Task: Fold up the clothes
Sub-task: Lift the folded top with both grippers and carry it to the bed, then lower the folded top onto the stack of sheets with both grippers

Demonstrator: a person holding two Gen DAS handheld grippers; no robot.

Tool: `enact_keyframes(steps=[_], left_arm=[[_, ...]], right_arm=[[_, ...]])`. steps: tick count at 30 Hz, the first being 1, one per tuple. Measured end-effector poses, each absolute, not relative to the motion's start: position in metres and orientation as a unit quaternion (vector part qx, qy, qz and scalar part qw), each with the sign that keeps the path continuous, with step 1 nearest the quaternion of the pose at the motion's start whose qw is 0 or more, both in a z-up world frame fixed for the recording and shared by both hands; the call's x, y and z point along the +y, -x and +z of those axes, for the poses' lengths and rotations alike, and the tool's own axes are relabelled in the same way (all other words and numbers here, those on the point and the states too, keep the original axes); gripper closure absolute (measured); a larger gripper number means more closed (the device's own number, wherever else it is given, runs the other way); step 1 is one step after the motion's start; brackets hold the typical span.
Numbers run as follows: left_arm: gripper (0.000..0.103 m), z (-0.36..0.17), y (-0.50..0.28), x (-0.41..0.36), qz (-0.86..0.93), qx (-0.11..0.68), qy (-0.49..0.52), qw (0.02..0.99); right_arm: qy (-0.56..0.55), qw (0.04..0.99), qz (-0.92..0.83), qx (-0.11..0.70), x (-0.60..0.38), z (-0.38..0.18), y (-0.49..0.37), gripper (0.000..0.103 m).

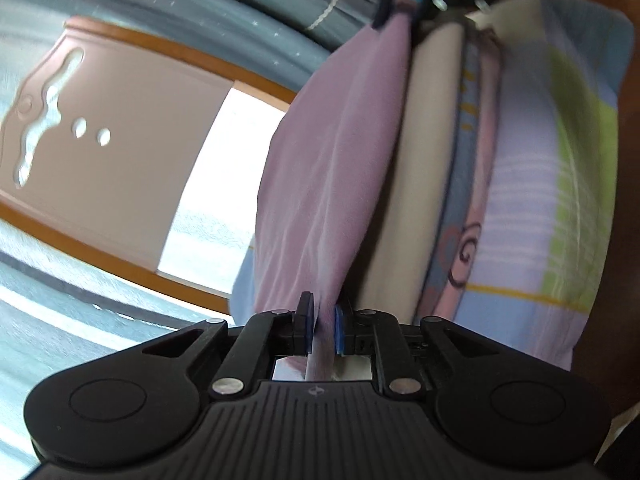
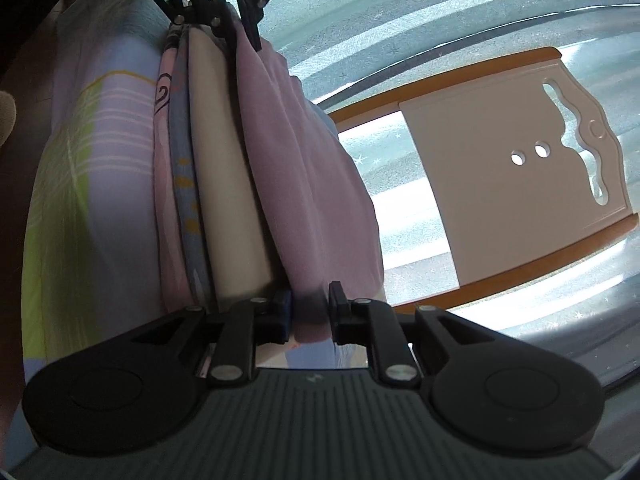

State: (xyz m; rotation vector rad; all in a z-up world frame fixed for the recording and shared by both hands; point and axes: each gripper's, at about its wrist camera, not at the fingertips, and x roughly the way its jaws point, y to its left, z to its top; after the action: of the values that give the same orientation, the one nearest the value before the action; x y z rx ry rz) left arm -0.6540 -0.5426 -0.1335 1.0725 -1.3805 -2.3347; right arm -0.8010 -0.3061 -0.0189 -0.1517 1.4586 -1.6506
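Black linkages fill the bottom of both wrist views, and each pair of fingers is clamped on cloth. Left gripper (image 1: pixel 323 330) has its fingers closed on a thin edge of the pink garment (image 1: pixel 332 168), the fabric running straight up from the pads. Right gripper (image 2: pixel 310 314) also pinches the pink garment (image 2: pixel 304 184), though its fingers stand wider, on what looks like a thicker bunch of folds. Each gripper shows at the top of the other's view, so the garment is stretched between the two, held off the bed and hanging beside a cream layer (image 1: pixel 424 184) and a pastel striped bedcover (image 1: pixel 552 168). Beyond it are a white and wood headboard (image 1: pixel 120 148) and grey curtains with small stars (image 1: pixel 224 4).

Judging from this, the fold is mid-way, with the cloth lifted and held taut for laying down. The left hold looks slight: only a narrow strip sits between the pads, so a sharp pull apart could drag it free and let that end drop. The right side's bunched hold may carry extra layers, which would set the crease crooked. Whether the cream layer is part of the garment or bedding I cannot tell; if either gripper has caught it, it would lift too
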Motion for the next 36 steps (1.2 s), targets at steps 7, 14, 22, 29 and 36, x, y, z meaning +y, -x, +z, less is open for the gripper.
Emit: enact_keyframes(steps=[7,14,22,29,36], left_arm=[[0.095,-0.145,0.650,-0.543,-0.789,-0.478,-0.368,0.114],[0.090,-0.139,0.626,-0.538,-0.791,-0.475,-0.367,0.113],[0.101,-0.137,0.605,-0.525,-0.792,-0.477,-0.361,0.121],[0.091,-0.146,0.595,-0.519,-0.783,-0.492,-0.359,0.124],[0.101,-0.137,0.607,-0.523,-0.786,-0.488,-0.361,0.118]], right_arm=[[0.037,0.459,-0.686,0.563,-0.308,-0.004,0.807,0.097],[0.030,0.464,-0.684,0.562,-0.298,-0.011,0.791,0.097],[0.023,0.460,-0.693,0.555,-0.293,-0.019,0.791,0.096],[0.018,0.459,-0.693,0.556,-0.289,-0.025,0.794,0.096],[0.027,0.461,-0.697,0.548,-0.284,-0.018,0.794,0.096]])
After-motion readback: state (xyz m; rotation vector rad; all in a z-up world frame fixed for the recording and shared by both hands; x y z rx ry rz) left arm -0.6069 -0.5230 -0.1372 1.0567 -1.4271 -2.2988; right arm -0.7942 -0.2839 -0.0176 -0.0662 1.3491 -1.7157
